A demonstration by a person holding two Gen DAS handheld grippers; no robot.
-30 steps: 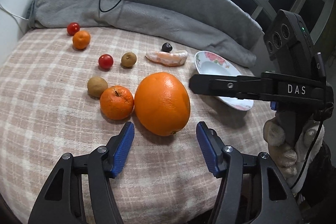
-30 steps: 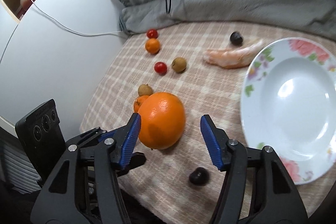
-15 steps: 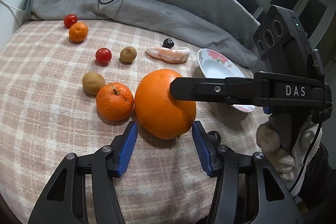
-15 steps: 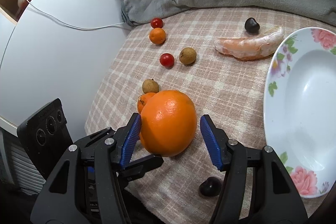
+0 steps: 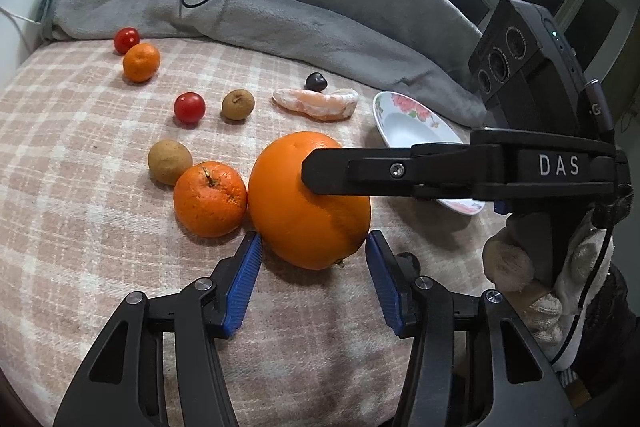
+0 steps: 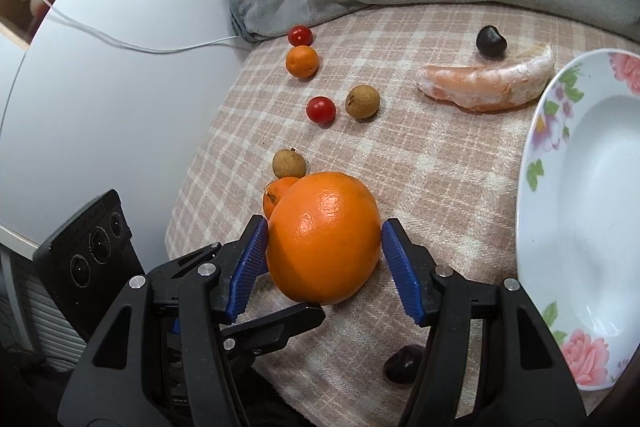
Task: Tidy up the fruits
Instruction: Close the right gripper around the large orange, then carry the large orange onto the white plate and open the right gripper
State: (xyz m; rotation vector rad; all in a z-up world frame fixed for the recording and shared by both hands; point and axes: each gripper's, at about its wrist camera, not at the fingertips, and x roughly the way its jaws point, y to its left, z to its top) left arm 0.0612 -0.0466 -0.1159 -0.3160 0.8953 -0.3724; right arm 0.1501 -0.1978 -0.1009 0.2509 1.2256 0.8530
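1. Left gripper: black angular frame, ridged blue pads, silver screws at the pivots.
2. Right gripper: same black frame, ridged blue pads, silver screws; seen side-on, white "DAS" lettering on the arm.
3. Black camera block above, three round lenses, small green light, thin black cable.
4. Hand: cream knit glove, dark sleeve.

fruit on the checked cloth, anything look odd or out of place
One piece stands out: a peeled citrus wedge lies bare on the cloth beside the empty plate, while every other fruit is whole. Both claws also crowd the same big orange.
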